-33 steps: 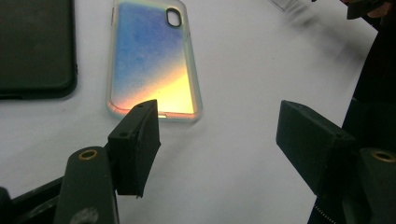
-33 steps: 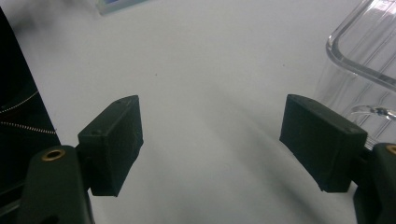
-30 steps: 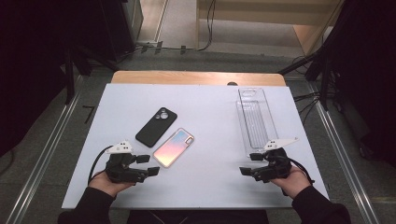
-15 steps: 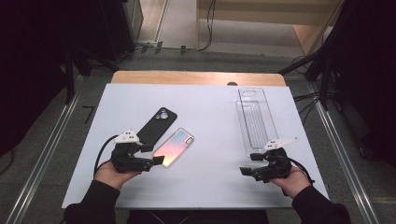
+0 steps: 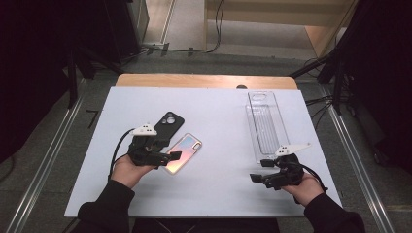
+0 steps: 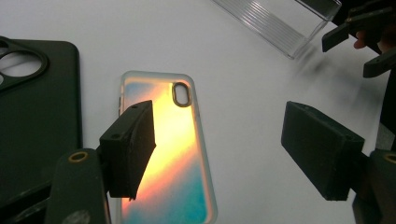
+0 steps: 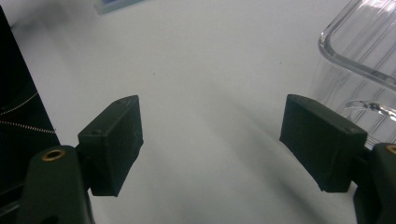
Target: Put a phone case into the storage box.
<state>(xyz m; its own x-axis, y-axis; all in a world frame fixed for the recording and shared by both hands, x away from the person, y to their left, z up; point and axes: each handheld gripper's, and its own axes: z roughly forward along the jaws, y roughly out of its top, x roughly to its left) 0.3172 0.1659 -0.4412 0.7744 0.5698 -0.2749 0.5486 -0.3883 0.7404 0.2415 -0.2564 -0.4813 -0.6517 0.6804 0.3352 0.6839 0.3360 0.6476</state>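
Note:
An iridescent phone case [image 5: 187, 148] [image 6: 173, 154] lies back up on the white table, with a black phone case [image 5: 167, 124] [image 6: 32, 121] just behind it. My left gripper [image 5: 170, 149] [image 6: 219, 116] hovers at the iridescent case's near end. Its jaws have just been opening; one jaw is over the case, the other over bare table, and neither presses on it. My right gripper [image 5: 260, 171] [image 7: 212, 121] rests open at the front right, over bare table with nothing between its jaws.
A long clear plastic tray [image 5: 267, 126] [image 7: 364, 42] [image 6: 280, 18] lies at the right, its near end just beyond the right gripper. The white table [image 5: 218, 111] has a wooden strip along its far edge. Dark floor and metal rails surround it.
My left hand has moved forward and to the right, from the table's front left up to the iridescent case. The right hand has stayed put.

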